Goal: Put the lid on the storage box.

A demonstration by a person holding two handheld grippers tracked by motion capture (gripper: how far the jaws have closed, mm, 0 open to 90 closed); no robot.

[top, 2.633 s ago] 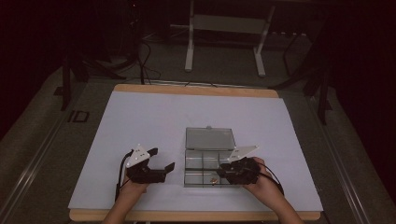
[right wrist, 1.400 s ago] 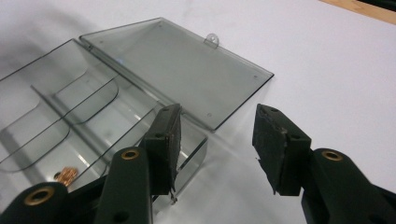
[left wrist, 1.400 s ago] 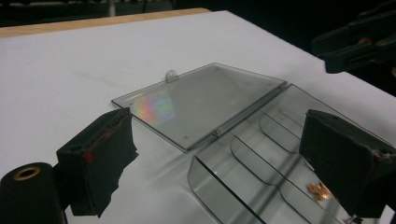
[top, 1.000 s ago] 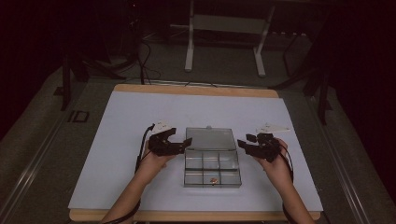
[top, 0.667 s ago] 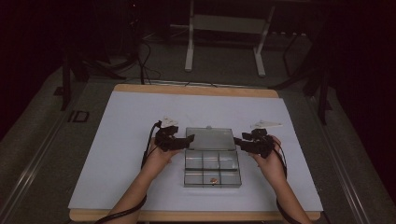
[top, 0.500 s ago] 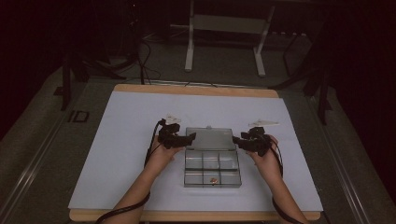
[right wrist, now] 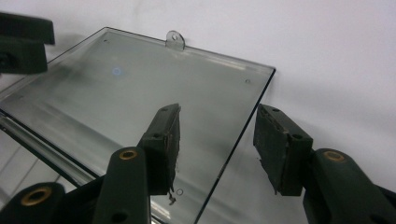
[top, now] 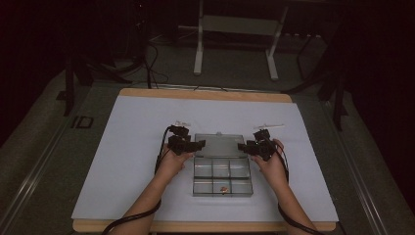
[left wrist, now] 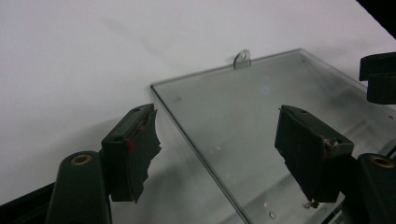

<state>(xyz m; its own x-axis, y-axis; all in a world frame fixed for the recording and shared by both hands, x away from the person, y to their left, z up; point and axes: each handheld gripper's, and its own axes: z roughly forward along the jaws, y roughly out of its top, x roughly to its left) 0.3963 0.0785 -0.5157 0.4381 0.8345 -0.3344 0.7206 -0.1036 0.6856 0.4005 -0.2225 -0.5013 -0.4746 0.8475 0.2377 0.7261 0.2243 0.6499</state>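
Lying flat, lid (top: 221,145) tab points away.

Overall light: we see a dim high view, the room behind nearly black.
Brightest area: the white counter (top: 122,161), evenly lit from above.
Glare: a small pale spot on the clear lid (right wrist: 116,71) in the right gripper view.
Focus: both gripper views look soft, with near jaws slightly blurred.
Shadows: faint, soft-edged.

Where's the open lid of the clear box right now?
In the high view, the lid lies flat behind the compartment box, mid-table, between the left claw and the right claw.
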